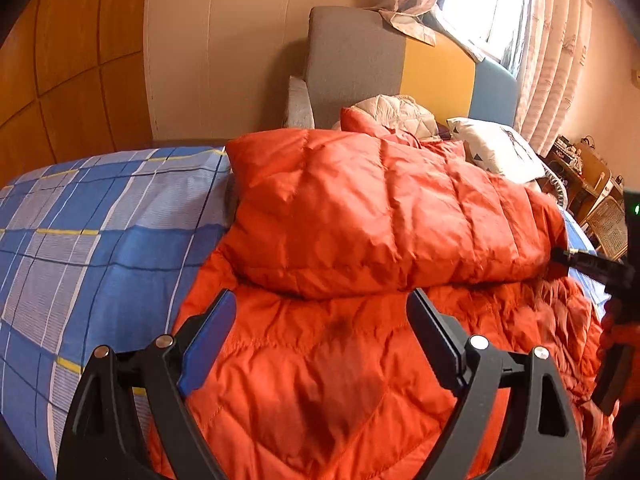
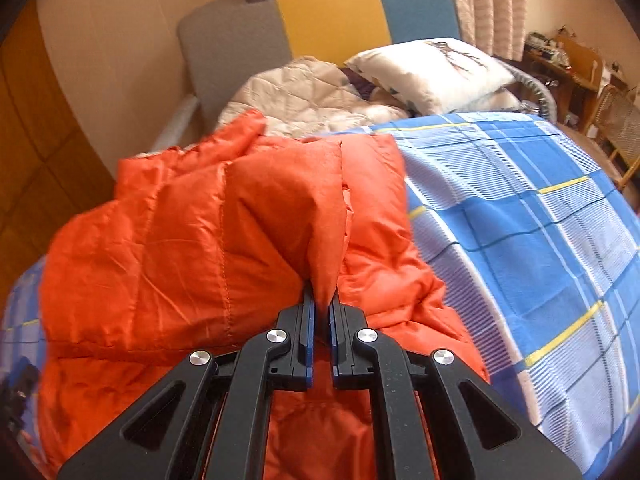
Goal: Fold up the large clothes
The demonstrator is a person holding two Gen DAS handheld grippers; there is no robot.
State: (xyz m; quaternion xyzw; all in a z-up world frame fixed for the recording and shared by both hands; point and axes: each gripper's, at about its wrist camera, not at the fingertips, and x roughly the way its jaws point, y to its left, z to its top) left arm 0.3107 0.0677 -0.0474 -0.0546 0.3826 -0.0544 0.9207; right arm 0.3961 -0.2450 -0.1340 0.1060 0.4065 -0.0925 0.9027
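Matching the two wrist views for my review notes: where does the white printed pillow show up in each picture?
Left wrist: the white printed pillow lies upper right of centre, behind the orange down jacket, below the window.
Right wrist: the pillow sits at upper centre-right, beyond the blue plaid sheet.
Shared landmark: the grey, yellow and blue headboard.

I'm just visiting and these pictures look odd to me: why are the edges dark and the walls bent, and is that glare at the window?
Left wrist view: the wide lens bends the walls and blacks out the corners; the window is blown out white; a soft shadow lies on the orange jacket near the open left gripper. Right wrist view: same bending, even light, slight softness; the right gripper pinches the jacket.
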